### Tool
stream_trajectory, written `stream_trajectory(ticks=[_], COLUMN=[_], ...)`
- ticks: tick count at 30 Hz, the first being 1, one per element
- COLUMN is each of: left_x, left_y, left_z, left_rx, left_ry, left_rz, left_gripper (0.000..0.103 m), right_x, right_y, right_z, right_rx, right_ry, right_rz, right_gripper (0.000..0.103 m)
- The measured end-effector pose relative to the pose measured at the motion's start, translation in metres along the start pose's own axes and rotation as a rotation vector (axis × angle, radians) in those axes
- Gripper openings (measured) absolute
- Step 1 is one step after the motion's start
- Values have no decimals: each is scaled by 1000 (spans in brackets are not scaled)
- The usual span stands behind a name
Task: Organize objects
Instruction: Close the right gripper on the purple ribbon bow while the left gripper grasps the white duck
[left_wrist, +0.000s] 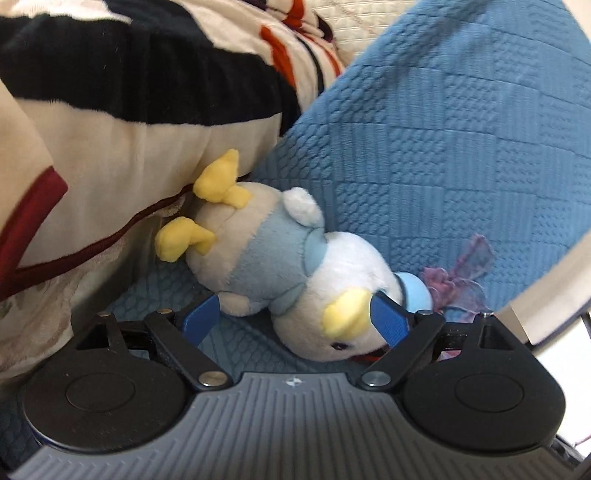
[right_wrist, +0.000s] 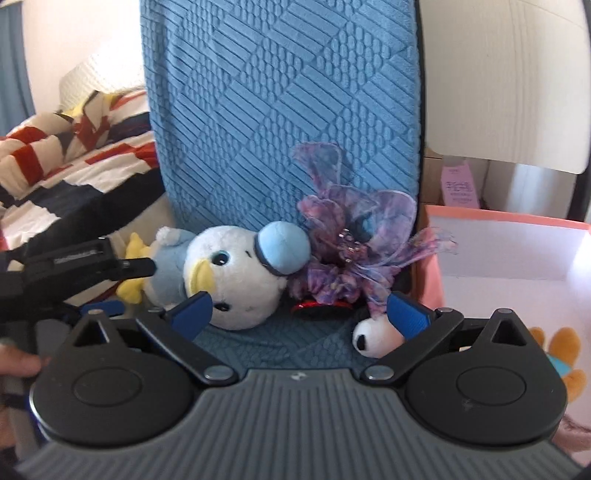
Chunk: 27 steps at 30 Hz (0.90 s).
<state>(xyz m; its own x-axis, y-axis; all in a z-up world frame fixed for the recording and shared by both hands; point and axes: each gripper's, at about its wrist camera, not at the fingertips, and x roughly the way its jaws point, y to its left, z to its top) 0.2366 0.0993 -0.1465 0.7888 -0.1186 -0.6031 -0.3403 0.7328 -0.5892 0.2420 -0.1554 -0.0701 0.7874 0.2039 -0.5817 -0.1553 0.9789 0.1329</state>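
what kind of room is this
Probably a bedroom or living room at home: a striped blanket lies beside a chair with a blue textured cover, and a plush duck rests on it.

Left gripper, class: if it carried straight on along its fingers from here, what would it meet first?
Most likely the plush duck. It lies on its side on the blue quilted cover, right ahead of the left gripper, whose open fingers already flank its head. Depth is hard to judge, so contact may be close.
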Motion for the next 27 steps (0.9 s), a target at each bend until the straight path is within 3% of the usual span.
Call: stream_trajectory(ticks=[7, 13, 17, 21, 27], left_x=[24, 47, 65, 78, 96], left_y=[14, 26, 29, 32, 39], left_z=[15, 18, 13, 8, 4], left_rx=[-133, -252, -317, -379, -506], left_ry=[22, 54, 113, 149, 171], left_rz=[-37, -39, -71, -106, -176], left_gripper=[92, 94, 94, 95, 98], right_x=[25, 60, 85, 106, 125], right_y=[2, -1, -11, -22, -24], right_z=[10, 26, 32, 36, 41], right_rx=[-45, -69, -37, 12, -5], right_ry=[2, 17, 65, 106, 93], right_rz=[22, -16, -42, -84, -107], right_gripper=[103, 98, 76, 68, 67])
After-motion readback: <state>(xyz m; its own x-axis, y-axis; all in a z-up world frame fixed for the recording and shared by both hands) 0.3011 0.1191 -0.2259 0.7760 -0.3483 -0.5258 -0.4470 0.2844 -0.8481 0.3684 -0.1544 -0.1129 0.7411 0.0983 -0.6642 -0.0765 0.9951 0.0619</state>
